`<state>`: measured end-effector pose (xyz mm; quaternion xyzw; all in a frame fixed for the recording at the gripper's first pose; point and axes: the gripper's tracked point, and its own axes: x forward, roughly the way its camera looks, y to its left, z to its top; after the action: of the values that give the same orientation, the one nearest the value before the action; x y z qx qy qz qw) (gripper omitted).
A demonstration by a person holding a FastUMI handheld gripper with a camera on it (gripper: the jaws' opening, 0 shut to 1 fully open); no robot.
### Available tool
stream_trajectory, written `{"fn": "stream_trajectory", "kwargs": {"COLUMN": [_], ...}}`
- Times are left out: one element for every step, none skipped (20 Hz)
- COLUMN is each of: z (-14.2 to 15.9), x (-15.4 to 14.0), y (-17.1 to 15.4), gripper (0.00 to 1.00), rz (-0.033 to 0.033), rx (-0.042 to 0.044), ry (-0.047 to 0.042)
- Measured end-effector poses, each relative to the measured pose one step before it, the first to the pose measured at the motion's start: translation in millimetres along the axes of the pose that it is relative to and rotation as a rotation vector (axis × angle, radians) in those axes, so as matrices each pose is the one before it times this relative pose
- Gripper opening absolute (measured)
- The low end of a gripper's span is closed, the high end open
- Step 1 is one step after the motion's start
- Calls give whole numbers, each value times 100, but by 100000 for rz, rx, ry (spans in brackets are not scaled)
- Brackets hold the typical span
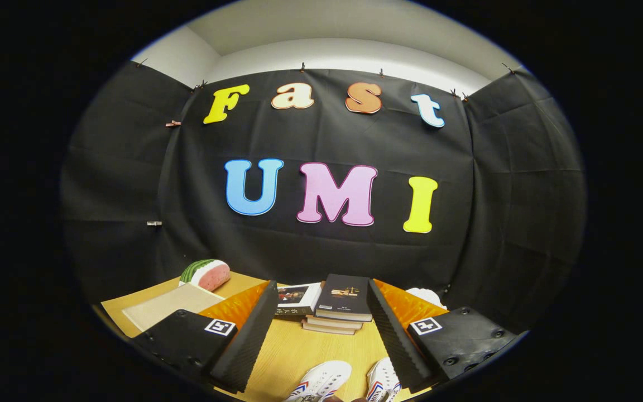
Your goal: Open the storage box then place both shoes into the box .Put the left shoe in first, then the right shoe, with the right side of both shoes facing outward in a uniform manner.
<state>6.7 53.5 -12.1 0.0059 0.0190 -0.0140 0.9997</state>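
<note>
Gripper is held above a wooden table, fingers spread wide apart, nothing between the pads, touching nothing. Two white shoes with red and blue stripes lie low between the fingers, at the near end of the table — one shoe roughly centred in the gap, the other shoe just beside the right finger, partly hidden by it. Both shoes are cut off at the near edge, so which is left or right I cannot tell. Beyond the fingers, a stack of books with a dark cover on top, and a second book just beside it on the left. Further left, near the wall, a watermelon-slice toy sits by a pale flat mat. A white object peeks out beyond the right finger — too hidden to identify. Black cloth wall stands behind the table.
</note>
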Motion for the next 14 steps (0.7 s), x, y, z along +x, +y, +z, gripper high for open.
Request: {"fn": "stream_trajectory", "kwargs": {"z": [-197,-330,-218,-159,-214,-360,-402,-334,-573,-875,-866,-859,-857,-808], "x": [200,133,238,186,202,300,216,275,322,353,311,331,239,144], "y": [98,295,565,378,238,237,258,310,478,878,851,713,583,1019], "gripper": [97,97,97,97,97,97,97,97,97,97,97,98,98,98], "rz": [66,1007,1494,726,761,534,442,545,1202,3040,3105,2935,2718,3774], "rx": [-95,557,1029,874,507,310,521,838,1124,2039,2580,2447,2585,3382], "ry": [899,1157,812,785,867,1228,1181,1320,1985,2862,3005,3420,3737,3982]}}
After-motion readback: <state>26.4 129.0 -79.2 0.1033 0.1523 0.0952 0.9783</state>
